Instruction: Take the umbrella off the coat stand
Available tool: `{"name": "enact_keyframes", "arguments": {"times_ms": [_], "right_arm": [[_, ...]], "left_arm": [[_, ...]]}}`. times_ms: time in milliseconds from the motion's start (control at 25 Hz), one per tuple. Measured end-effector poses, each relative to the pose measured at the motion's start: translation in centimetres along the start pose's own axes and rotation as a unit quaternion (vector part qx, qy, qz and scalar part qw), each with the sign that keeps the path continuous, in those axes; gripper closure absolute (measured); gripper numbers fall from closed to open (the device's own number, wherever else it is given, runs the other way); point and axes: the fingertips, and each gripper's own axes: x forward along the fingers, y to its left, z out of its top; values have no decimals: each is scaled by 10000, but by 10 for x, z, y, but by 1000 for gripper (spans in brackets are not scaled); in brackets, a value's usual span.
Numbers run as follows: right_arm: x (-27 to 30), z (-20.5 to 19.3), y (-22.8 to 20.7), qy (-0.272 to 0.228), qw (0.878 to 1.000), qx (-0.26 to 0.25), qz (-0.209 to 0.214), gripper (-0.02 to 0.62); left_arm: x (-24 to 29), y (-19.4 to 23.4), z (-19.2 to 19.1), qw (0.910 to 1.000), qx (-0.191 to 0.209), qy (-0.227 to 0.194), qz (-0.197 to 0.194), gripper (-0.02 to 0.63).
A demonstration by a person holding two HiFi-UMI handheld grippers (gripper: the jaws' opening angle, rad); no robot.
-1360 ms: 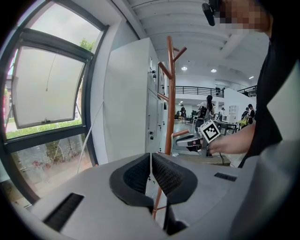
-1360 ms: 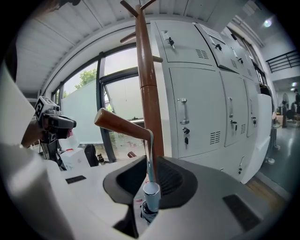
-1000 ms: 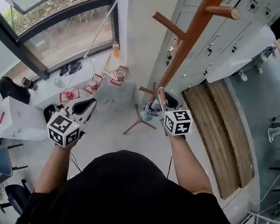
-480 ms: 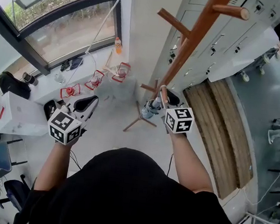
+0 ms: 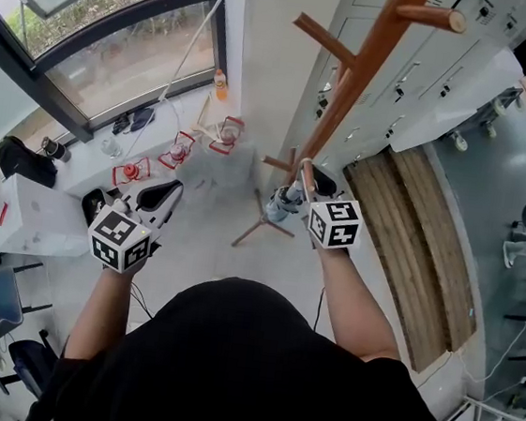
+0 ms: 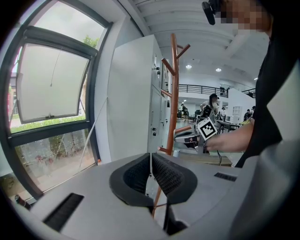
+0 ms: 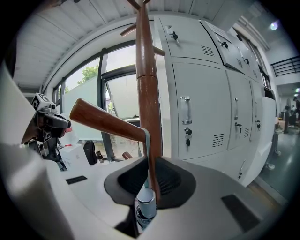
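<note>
The wooden coat stand (image 5: pixel 355 79) rises close in front of me, its pegs sticking out left and right. A small folded umbrella (image 5: pixel 281 203) with a silver-grey end hangs beside the pole. Its pale strap (image 7: pixel 146 140) loops over a slanted peg (image 7: pixel 105 123). My right gripper (image 5: pixel 302 186) is shut on the umbrella (image 7: pixel 144 208), right against the pole (image 7: pixel 148 93). My left gripper (image 5: pixel 158 199) hangs off to the left, away from the stand, jaws together with nothing between them (image 6: pixel 150 161). The stand (image 6: pixel 174 93) also shows in the left gripper view.
Grey lockers (image 5: pixel 430 73) stand just behind the coat stand, and a wooden platform (image 5: pixel 415 241) lies on the floor beside them. A large window (image 5: pixel 103 40) and a sill with small red items (image 5: pixel 180 156) are at the left. The stand's feet (image 5: pixel 259 229) spread below.
Almost nothing: the head view shifted slightly. Both grippers keep their places, the right one still closed on the umbrella at the pole.
</note>
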Motion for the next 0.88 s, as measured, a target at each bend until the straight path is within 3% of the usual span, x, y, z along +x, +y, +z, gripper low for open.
{"name": "enact_keyframes", "arguments": {"times_ms": [240, 880], "right_arm": [[1, 0, 2, -1, 10000, -9, -16, 575], [0, -1, 4, 51, 10000, 63, -51, 580]], "left_arm": [[-3, 4, -2, 10000, -50, -5, 33, 572], [-7, 7, -6, 10000, -73, -18, -11, 572]]}}
